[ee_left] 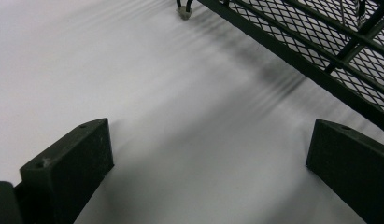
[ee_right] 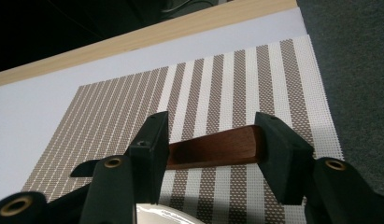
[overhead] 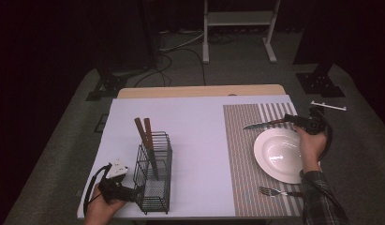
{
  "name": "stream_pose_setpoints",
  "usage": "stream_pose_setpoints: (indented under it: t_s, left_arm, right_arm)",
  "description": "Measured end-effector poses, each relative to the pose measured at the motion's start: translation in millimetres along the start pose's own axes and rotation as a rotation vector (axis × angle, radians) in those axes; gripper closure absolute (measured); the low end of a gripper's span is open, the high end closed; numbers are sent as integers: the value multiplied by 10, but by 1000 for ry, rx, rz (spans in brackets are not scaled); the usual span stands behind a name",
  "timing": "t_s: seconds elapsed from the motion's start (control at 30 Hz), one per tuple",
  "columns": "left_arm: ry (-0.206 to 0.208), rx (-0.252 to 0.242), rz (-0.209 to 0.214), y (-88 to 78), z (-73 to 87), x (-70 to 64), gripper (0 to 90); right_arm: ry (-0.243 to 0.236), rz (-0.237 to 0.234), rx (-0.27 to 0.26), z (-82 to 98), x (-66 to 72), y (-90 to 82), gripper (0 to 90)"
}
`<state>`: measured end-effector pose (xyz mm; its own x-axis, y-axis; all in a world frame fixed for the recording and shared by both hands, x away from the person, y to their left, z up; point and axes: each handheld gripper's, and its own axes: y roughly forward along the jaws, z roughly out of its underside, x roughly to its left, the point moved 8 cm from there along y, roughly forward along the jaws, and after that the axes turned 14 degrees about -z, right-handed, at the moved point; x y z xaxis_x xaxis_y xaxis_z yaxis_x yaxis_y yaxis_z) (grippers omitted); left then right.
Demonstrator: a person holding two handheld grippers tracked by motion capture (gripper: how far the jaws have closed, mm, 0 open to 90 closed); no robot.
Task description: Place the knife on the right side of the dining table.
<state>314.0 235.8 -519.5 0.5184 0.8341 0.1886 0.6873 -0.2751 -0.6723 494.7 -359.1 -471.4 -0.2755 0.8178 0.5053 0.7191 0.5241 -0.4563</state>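
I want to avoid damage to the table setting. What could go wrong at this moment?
The right gripper has the knife's wooden handle across the gap between its fingers, lengthwise; the grip may be loose, so the knife could turn or slip. The white plate lies just beside it and might get knocked. The left gripper sits close to the wire caddy.

Knife handle (ee_right: 213, 148): I see reddish-brown wood, smooth, slight sheen.
Plate (overhead: 277, 154): glossy white ceramic by its look.
Placemat (ee_right: 203, 93): woven, matt, striped weave.
Basket (overhead: 153, 176): matt black wire mesh.
Counter (overhead: 190, 122): I read smooth matt white sheet.
Fork (overhead: 270, 191): shiny metal.
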Motion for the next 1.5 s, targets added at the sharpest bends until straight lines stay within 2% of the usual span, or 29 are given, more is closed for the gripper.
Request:
stream_pose_setpoints:
  t_s: [0.37, 0.7, 1.03, 1.5]
  left_arm:
    - [-1, 0, -1, 0, 0, 0, 0]
    - [-1, 0, 0, 0, 0, 0, 0]
    - [-1, 0, 0, 0, 0, 0, 0]
    - [0, -1, -1, 0, 0, 0, 0]
  right_arm:
    - [18, 40, 74, 47, -52, 66, 408]
    - [14, 75, 147, 62, -72, 117, 365]
    - [17, 101, 186, 105, -119, 150, 346]
    - [-16, 177, 233, 141, -151, 185, 337]
